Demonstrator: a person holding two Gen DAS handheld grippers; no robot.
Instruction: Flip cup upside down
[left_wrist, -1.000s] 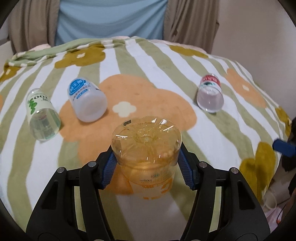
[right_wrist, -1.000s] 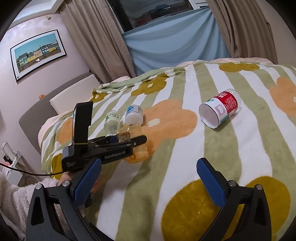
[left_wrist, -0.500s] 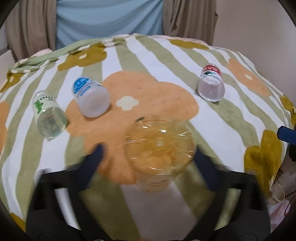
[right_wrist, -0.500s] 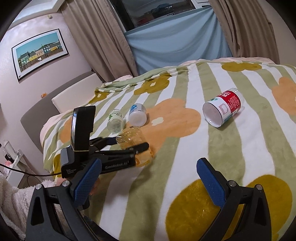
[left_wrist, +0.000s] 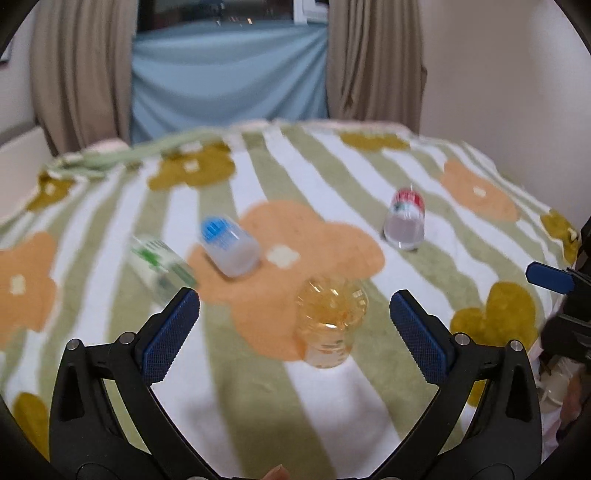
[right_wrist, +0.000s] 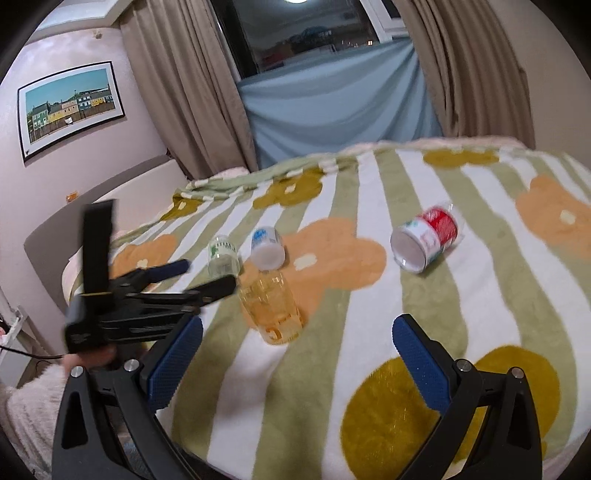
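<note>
The clear orange-tinted plastic cup (left_wrist: 330, 326) stands mouth-down on the striped, flower-patterned fleece blanket (left_wrist: 332, 177), its moulded base uppermost; in the right wrist view the same cup (right_wrist: 271, 311) shows a slight lean on the soft cover. Judged from this pose, the flip appears done, with only withdrawal of the tool left — and perhaps a check that the cup stays put.

The left gripper (left_wrist: 294, 309) is released: its blue-padded fingers (left_wrist: 170, 334) sit wide apart on either side of the cup, touching nothing. From the right wrist view the left gripper (right_wrist: 207, 277) lies just beside the cup, apart from it. The right gripper (right_wrist: 297, 356) is likewise spread and empty, hovering over the near edge of the blanket.

Surroundings: three other containers lie on their sides farther back — a clear cup with green printing (left_wrist: 160, 267), a frosted white cup with a blue label (left_wrist: 229, 247) and a clear cup with a red label (left_wrist: 405, 223). The green and blue ones are near the orange cup; the red one is well apart to the right. None blocks a straight pull-back. The soft, yielding blanket is the likeliest hazard, since a brush from a finger could topple the cup.
</note>
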